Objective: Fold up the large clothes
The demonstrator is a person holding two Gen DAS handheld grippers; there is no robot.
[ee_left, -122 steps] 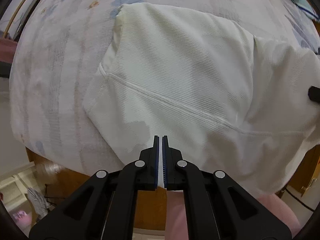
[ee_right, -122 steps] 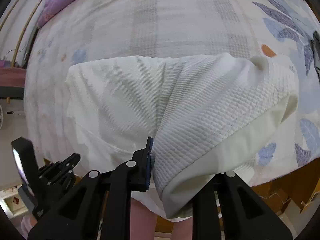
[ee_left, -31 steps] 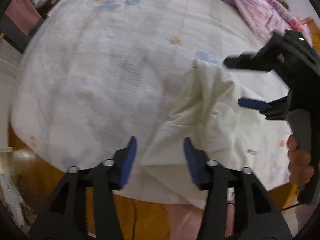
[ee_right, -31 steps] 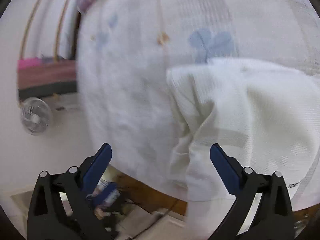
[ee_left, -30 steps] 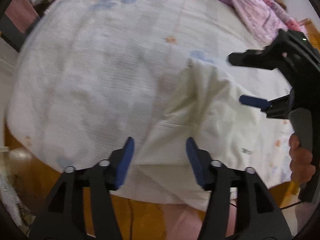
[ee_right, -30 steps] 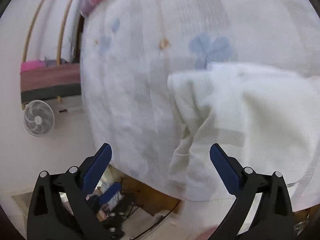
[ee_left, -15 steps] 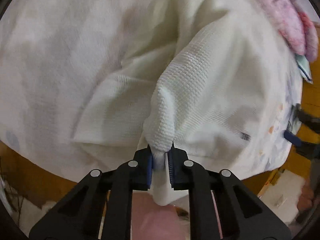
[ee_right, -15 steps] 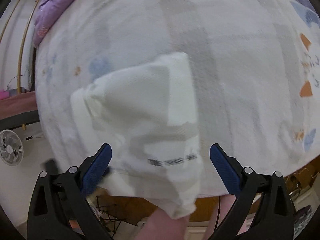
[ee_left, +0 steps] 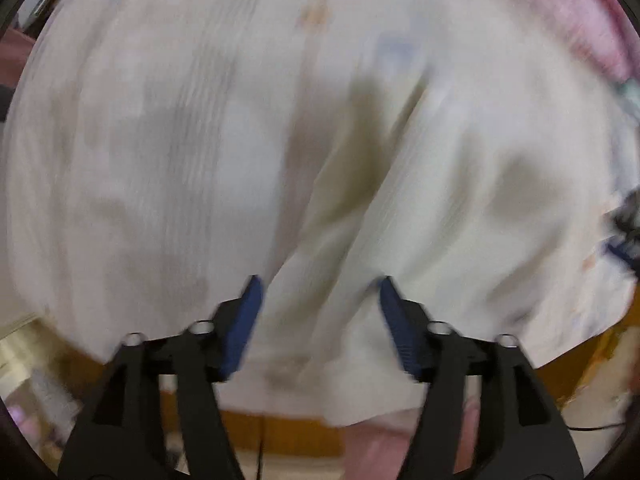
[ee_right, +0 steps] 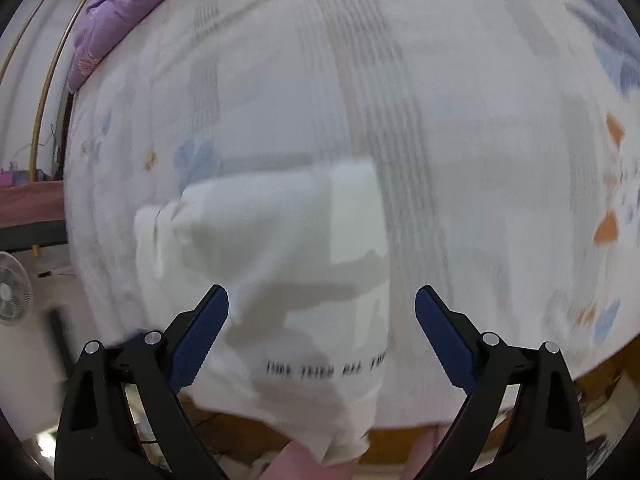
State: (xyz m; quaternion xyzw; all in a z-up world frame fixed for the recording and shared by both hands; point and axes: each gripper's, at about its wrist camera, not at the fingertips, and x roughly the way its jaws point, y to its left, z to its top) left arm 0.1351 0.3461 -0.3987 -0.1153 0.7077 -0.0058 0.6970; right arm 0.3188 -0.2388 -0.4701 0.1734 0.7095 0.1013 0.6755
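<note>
Both views were smeared by motion blur. The left wrist view looked almost straight down on the white garment, which filled the centre and right of the frame in soft ridges and folds, lying on the pale patterned bedsheet. The left gripper had just been opening; its blue pads stood well apart, with a fold of the garment running between them but not pressed by either. A pink blanket showed in the upper right corner, and part of the other black tool sat at the right edge.

The right wrist view showed what the left one could not: the garment's whole outline as a folded, roughly rectangular bundle in the lower left centre, a line of dark printed lettering along its near part, and its lower end hanging over the bed's near edge. The right gripper was spread wide, nothing pinched, the garment below and between its fingers. A purple blanket lay at the upper left, and a fan stood on the floor at the left edge.

The sheet lay bare across the right and upper parts of that frame. The wooden bed frame ran along the bottom.
</note>
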